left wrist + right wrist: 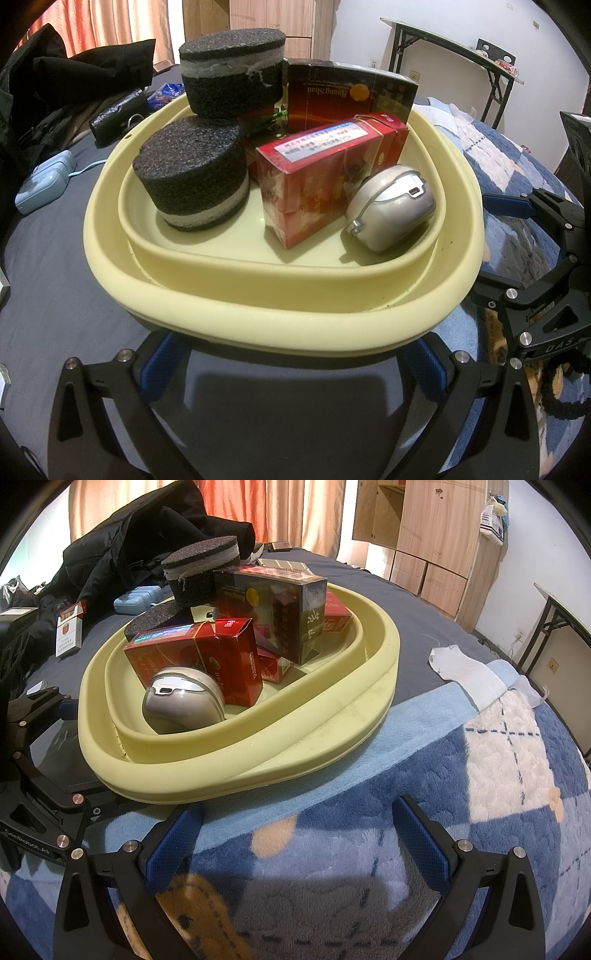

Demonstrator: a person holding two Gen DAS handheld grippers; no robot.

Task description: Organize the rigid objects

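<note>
Cream basin (280, 295) holding foam discs, cartons and a silver mouse (391, 206).
Left gripper (291, 365) and right gripper (295, 834) spread, empty, at its near rim.

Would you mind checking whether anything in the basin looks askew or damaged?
Yes: the upper foam puck perches tilted on the pile, its grey band torn and fraying. The dark box leans on the red packs.
</note>
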